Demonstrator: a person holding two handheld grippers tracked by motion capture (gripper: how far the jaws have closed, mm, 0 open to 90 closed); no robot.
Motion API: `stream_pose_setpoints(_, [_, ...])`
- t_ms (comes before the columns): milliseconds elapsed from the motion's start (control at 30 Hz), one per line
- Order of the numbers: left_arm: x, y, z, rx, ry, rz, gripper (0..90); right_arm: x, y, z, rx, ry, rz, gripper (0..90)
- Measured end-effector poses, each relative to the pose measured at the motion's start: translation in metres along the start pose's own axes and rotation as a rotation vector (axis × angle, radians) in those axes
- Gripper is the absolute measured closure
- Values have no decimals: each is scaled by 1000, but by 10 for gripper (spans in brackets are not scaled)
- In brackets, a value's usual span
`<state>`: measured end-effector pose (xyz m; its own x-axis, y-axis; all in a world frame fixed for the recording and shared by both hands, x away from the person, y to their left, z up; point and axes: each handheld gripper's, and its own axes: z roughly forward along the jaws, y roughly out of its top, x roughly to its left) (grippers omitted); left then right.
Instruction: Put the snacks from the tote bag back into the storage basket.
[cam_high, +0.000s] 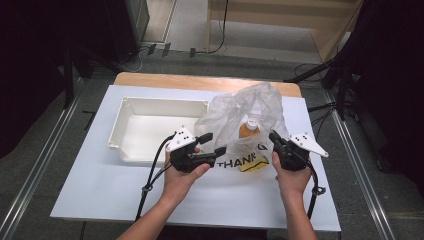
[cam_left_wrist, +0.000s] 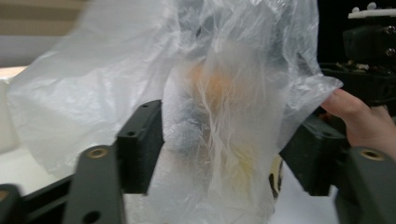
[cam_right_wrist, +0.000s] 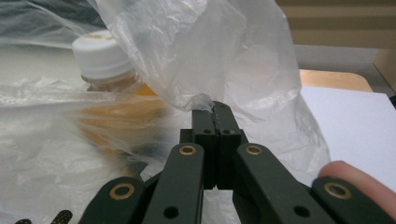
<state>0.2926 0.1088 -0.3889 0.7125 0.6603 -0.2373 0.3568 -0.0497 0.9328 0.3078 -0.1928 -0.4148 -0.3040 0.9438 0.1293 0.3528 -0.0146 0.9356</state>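
Two grippers work the plastic bag (cam_high: 245, 125): right gripper (cam_high: 276, 139), at 3 o'clock, pinches its edge taut; left gripper (cam_high: 212, 143), jaws spread, straddles it toward the bottle (cam_high: 248, 129).

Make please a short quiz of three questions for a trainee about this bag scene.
1. True or false: the right tool is shut on the plastic bag.
2. What colour is the cap of the bottle inside the bag?
3. The left tool is: A) open around the bag, B) shut on the white bin.

Key: 1 true; 2 white; 3 A.
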Motion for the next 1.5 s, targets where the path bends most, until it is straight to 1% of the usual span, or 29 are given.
stream_pose_setpoints(100, [-3, 3, -3, -22, 37, 16, 209, 2, -4, 2, 8, 1, -6, 900])
stream_pose_setpoints(133, [-4, 5, -4, -30, 41, 17, 193, 2, -5, 3, 10, -1, -13, 900])
stream_pose_setpoints(200, [-4, 8, -7, -37, 44, 17, 182, 4, -7, 4, 19, 1, -18, 900])
stream_pose_setpoints(300, [-6, 13, -8, -50, 35, 17, 179, 7, -11, 6, 30, -3, -41, 900])
stream_pose_setpoints(467, [-9, 26, -13, -83, 21, 19, 191, 11, -18, 9, 55, -5, -56, 900])
stream_pose_setpoints(533, [-9, 31, -14, -93, 23, 23, 200, 12, -21, 11, 66, -2, -70, 900])
stream_pose_setpoints(600, [-9, 36, -14, -91, 29, 20, 238, 15, -24, 12, 78, -4, -85, 900])
stream_pose_setpoints(633, [-8, 39, -14, -90, 29, 13, 264, 15, -25, 13, 83, -6, -90, 900])
stream_pose_setpoints(667, [-7, 41, -13, -88, 24, 8, 305, 16, -27, 14, 85, -1, -88, 900])
stream_pose_setpoints(733, [-6, 44, -13, -80, 27, 10, 445, 15, -28, 15, 94, 0, -85, 900])
stream_pose_setpoints(767, [-5, 45, -13, -76, 20, 9, 510, 14, -29, 15, 95, -1, -86, 900])
stream_pose_setpoints(800, [-4, 46, -13, -73, 13, 10, 604, 13, -29, 15, 100, -3, -76, 900])
stream_pose_setpoints(833, [-3, 46, -13, -66, 6, 5, 675, 12, -30, 15, 100, -1, -77, 900])
stream_pose_setpoints(867, [-1, 45, -13, -58, -7, 5, 743, 10, -31, 15, 98, -2, -73, 900])
stream_pose_setpoints(900, [0, 44, -13, -47, -12, 8, 824, 9, -31, 14, 100, -1, -62, 900])
stream_pose_setpoints(933, [0, 43, -12, -38, -17, 10, 875, 7, -32, 14, 100, -5, -57, 900])
stream_pose_setpoints(967, [1, 41, -11, -33, -23, 12, 900, 6, -32, 14, 104, -5, -45, 900])
stream_pose_setpoints(1033, [1, 37, -8, -16, -31, 17, 900, 3, -33, 14, 102, -8, -39, 900])
stream_pose_setpoints(1100, [1, 32, -4, 3, -28, 20, 900, 0, -33, 14, 102, -12, -33, 900])
stream_pose_setpoints(1167, [2, 25, 1, 23, -24, 17, 900, -2, -34, 14, 105, -12, -13, 900])
stream_pose_setpoints(1200, [2, 21, 3, 33, -19, 16, 900, -4, -34, 14, 103, -16, -17, 900])
stream_pose_setpoints(1333, [6, 4, 14, 74, 3, -9, 900, -9, -35, 15, 109, -27, -6, 900])
stream_pose_setpoints(1467, [7, -12, 24, 113, 23, -20, 900, -14, -37, 16, 118, -37, 12, 900])
stream_pose_setpoints(1500, [7, -16, 26, 121, 25, -24, 900, -15, -37, 16, 117, -39, 8, 900])
